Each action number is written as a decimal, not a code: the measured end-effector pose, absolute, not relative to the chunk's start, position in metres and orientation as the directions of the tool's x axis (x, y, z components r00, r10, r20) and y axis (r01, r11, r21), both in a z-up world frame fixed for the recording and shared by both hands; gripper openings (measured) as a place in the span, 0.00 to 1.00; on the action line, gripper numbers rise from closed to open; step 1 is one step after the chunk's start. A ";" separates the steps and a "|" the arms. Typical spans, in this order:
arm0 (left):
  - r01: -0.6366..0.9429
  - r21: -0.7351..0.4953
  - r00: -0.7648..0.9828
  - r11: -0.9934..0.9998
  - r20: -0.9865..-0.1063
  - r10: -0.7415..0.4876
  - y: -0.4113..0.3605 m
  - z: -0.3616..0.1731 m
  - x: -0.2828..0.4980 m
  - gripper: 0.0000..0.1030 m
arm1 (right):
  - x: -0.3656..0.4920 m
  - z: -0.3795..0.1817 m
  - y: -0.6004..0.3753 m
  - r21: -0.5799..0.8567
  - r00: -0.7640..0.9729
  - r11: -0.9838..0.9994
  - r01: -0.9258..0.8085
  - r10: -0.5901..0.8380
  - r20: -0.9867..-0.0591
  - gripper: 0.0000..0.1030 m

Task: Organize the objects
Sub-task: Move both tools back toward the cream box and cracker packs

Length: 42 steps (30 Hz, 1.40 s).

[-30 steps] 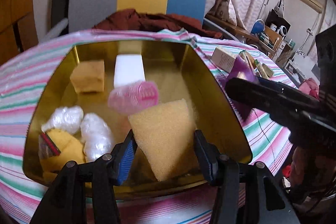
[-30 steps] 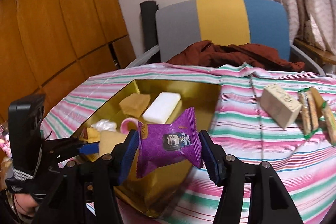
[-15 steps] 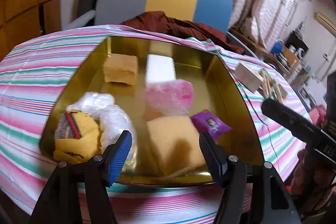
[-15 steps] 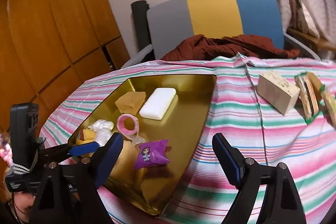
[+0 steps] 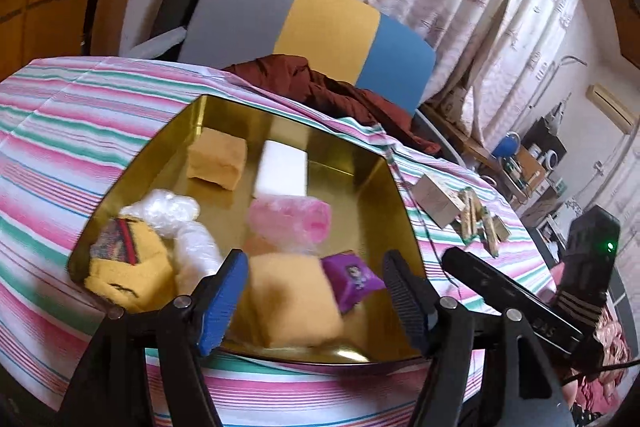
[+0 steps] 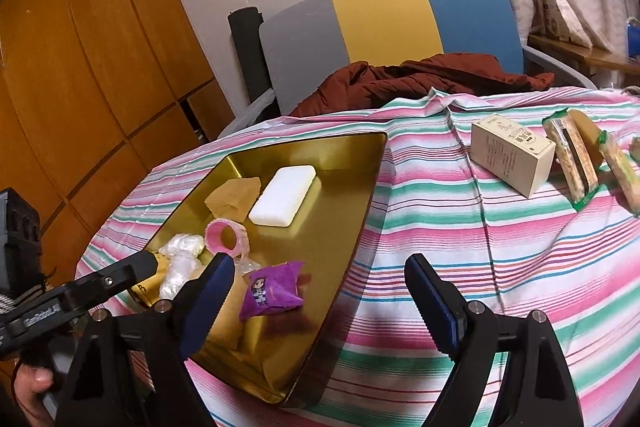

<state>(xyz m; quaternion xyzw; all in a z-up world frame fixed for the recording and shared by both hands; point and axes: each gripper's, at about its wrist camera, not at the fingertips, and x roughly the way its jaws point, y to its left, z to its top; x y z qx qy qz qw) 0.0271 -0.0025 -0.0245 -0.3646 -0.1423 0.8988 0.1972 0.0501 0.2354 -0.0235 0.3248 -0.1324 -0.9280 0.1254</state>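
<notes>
On the striped desk (image 6: 500, 247) the gold tray (image 6: 372, 163) already holds most things: yellow sponge (image 5: 292, 299), white block (image 6: 283, 201), pink roll (image 6: 226, 237) and purple packet (image 6: 272, 289). Left to sort, I judge: the box (image 6: 510, 153) and wrapped snack bars (image 6: 574, 157) lying well apart from the tray. Left tool (image 5: 316, 295) and right tool (image 6: 320, 301) both gape, grasping nothing.

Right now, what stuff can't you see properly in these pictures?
- Sponge, right wrist view: mostly hidden behind the right gripper's finger.
- Packet, left wrist view: picture too blurred to make out.
- Snack bars, right wrist view: farthest one cut off by the edge.
- Box: print too small to read.
</notes>
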 end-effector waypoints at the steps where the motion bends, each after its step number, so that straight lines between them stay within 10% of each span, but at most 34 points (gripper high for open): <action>1: -0.264 -0.397 -0.652 -0.879 -0.598 0.466 0.002 -0.024 0.028 0.69 | 0.050 -0.025 0.237 0.331 -0.757 -0.933 0.142 -0.318 -0.571 0.85; 19: -0.463 -0.332 -0.516 -0.822 -0.654 0.554 0.073 -0.022 0.027 0.69 | 0.044 -0.038 0.286 0.328 -0.756 -0.943 0.052 -0.252 -0.604 0.85; 37: -0.475 -0.336 -0.459 -0.813 -0.694 0.555 0.098 -0.021 0.036 0.69 | -0.119 -0.032 0.383 -0.018 -0.695 -0.987 0.162 -0.102 -0.712 0.88; 42: -0.471 -0.333 -0.460 -0.817 -0.698 0.549 0.099 -0.020 0.034 0.69 | -0.107 -0.045 0.384 0.129 -0.649 -0.980 0.152 -0.197 -0.735 0.89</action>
